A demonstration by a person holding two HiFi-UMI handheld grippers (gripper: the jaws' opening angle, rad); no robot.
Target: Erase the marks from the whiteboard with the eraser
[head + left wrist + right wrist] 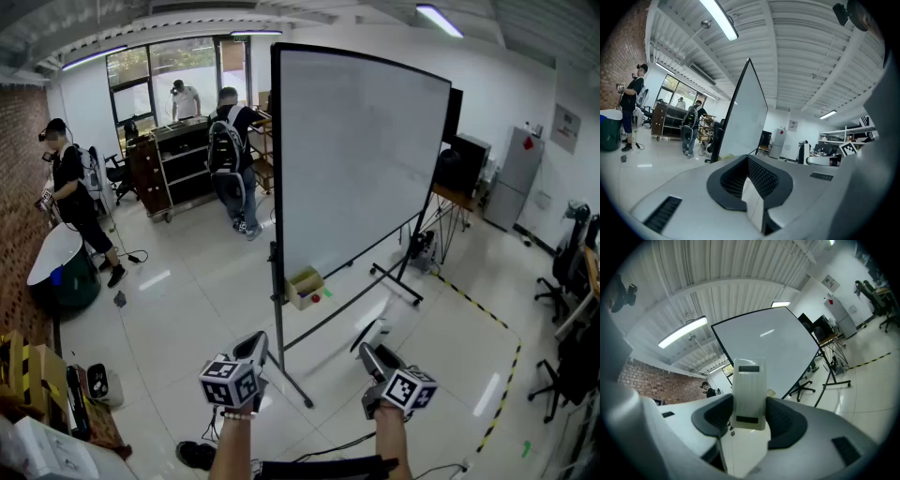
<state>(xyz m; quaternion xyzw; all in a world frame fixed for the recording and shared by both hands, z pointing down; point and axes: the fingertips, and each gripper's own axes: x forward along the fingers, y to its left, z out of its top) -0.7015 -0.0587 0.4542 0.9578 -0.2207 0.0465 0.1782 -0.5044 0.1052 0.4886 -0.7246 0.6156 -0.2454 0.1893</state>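
A big whiteboard [361, 159] on a wheeled black stand rises in the middle of the room; I see no marks on its face. Both grippers are low in the head view, short of the board. My right gripper [368, 349] is shut on a white eraser [374, 333]. In the right gripper view the eraser [749, 392] stands upright between the jaws with the whiteboard [773, 350] beyond it. My left gripper [255, 347] is shut with nothing in it. In the left gripper view its pads [761, 180] meet and the whiteboard [746, 112] shows nearly edge-on.
A small cardboard box [306, 286] rests at the board's foot. A person with a backpack [230, 141] stands by a dark cart [173, 164], another person [70, 183] at the left. Yellow-black floor tape [487, 319], office chairs [572, 262] and boxes [37, 375] ring the floor.
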